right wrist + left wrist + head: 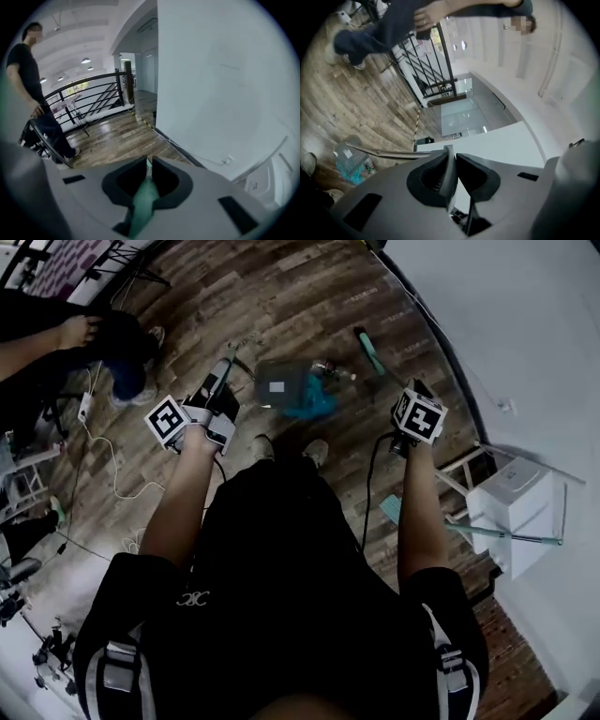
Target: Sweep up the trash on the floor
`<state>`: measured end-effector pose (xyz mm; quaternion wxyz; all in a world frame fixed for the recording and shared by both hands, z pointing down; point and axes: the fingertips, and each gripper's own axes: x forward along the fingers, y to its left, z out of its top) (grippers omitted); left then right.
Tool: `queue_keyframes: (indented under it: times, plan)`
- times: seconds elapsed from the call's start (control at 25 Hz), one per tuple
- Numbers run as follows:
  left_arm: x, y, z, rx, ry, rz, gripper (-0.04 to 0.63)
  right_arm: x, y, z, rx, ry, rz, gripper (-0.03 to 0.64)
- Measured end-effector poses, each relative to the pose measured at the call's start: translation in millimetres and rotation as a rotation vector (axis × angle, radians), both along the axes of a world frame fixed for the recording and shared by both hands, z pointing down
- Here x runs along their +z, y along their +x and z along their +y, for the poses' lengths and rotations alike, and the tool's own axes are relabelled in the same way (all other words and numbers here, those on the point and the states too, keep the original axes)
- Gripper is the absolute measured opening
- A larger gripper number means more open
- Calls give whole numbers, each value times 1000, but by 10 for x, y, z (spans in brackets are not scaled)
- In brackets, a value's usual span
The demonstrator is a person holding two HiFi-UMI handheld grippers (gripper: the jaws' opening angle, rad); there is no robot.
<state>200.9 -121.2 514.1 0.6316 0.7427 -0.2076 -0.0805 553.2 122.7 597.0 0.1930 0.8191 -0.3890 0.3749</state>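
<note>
Left gripper view: the left gripper (pixel 452 157) is seen clamped shut on the thin grey handle (pixel 389 153) of a dustpan (pixel 349 157); the handle runs off to the left, down to the pan low by the floor; a teal mass (pixel 352 176) lies against the pan, and whether it is bristles or trash cannot be told. In the right gripper view the right gripper (pixel 149 163) is closed on a teal broom handle (pixel 142 201), which fills the gap between the jaws. In the head view both bare forearms are stretched forward and downward from the body; the grippers are held well apart, and the dustpan is seen between them, just ahead of the shoes (pixel 316 452). The floor (pixel 281 296) is laid in dark wood planks and is crossed at the left by a white cable (pixel 117 488); it is bounded at the right by a white wall (pixel 506 315), at whose foot a white box (pixel 511 498) is set; a black railing (pixel 89 101) and a standing person (pixel 33 89) in black are seen beyond.
</note>
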Motion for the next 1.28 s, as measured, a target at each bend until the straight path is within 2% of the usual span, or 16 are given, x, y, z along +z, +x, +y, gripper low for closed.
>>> queue_keyframes:
  times: [0.12,0.32,0.44,0.8,0.92,1.08,1.28]
  plan:
    - [153,-355,41,-110,-31,2,61,215,-71,-359,-109,-61,20,49]
    - [358,-871,34,-223,-45,-19,61,602,-280,-893,-243,-140,50,49]
    - [451,-1172,25,-279,-41,-21,61,786,-443,-1126,-288,-175,62,49]
    - [992,-1951,251,-411,-57,4,61,1334,-1111,-1136,-370,-284,27,49]
    - [1305,-2174,341,-459,-101,2,61,1394,-1330,-1129,-426,-318,55,49]
    - [1632,-2288,505,-459,-137,-35,61,1410,-1523,-1161,-464,-319,67,49]
    - [1744,-2396,732,-445,-136,-52,64,1447,-1852,-1189,-527,-341,63,49]
